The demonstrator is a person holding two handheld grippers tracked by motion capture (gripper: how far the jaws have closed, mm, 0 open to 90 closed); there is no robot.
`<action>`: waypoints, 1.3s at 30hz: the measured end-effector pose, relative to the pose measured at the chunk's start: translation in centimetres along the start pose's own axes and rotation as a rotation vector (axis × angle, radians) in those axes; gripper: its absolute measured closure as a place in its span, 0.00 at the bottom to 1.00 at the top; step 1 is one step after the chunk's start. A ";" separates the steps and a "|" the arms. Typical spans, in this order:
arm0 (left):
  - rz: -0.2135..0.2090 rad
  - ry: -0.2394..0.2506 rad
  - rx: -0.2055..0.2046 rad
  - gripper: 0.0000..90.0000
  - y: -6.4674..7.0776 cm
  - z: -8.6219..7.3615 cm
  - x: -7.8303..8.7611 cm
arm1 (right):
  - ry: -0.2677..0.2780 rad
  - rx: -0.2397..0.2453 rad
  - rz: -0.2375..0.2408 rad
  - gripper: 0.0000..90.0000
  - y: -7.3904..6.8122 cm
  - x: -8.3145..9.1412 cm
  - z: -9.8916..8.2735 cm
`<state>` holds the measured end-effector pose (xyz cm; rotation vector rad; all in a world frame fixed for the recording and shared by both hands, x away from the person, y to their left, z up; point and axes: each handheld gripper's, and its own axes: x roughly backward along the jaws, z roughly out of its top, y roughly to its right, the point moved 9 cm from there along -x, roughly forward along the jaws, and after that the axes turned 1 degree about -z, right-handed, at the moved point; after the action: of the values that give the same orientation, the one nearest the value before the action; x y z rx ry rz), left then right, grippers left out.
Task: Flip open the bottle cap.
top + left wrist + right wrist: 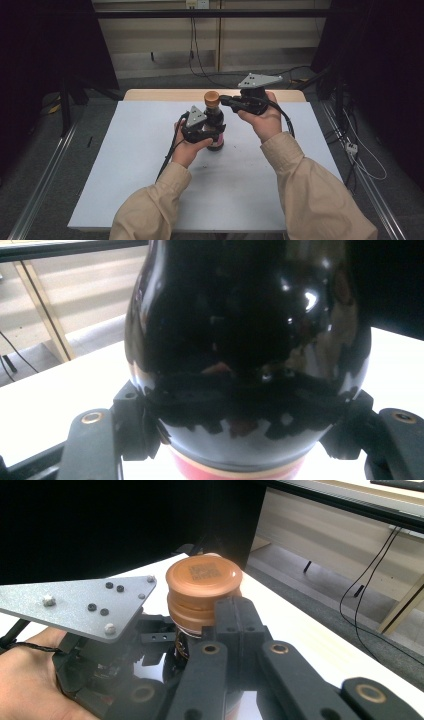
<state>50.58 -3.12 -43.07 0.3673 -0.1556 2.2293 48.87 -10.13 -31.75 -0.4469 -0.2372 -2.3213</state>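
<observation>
Steadying the dark bottle (215,125) upright mid-table (150,150), we clamp our left gripper (202,131) fingers around its belly while our right gripper (235,625), fingers pressed together, rests beside the brown cap (203,587), probably to loosen it.

You have a table (150,175) in front of you with a pale, grey-white top; a strip of light wood shows along its far edge. The one thing standing directly on it is a dark bottle (215,131) with a brown cap and a reddish band round its foot. It stands upright a little right of the table's middle and nearer the far edge than the near one. In your left gripper view its glossy black belly rises from the white top, the red band at the base. Some faint dark smudges mark the surface just near of the bottle.
</observation>
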 end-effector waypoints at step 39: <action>0.003 -0.031 -0.006 0.34 0.6 0.2 -0.7 | 0.063 -0.025 -0.030 1.00 1.1 1.9 -0.2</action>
<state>50.59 -4.03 -43.06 0.3985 -0.1796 2.2262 48.31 -12.19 -31.16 -0.3844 -0.1855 -2.3655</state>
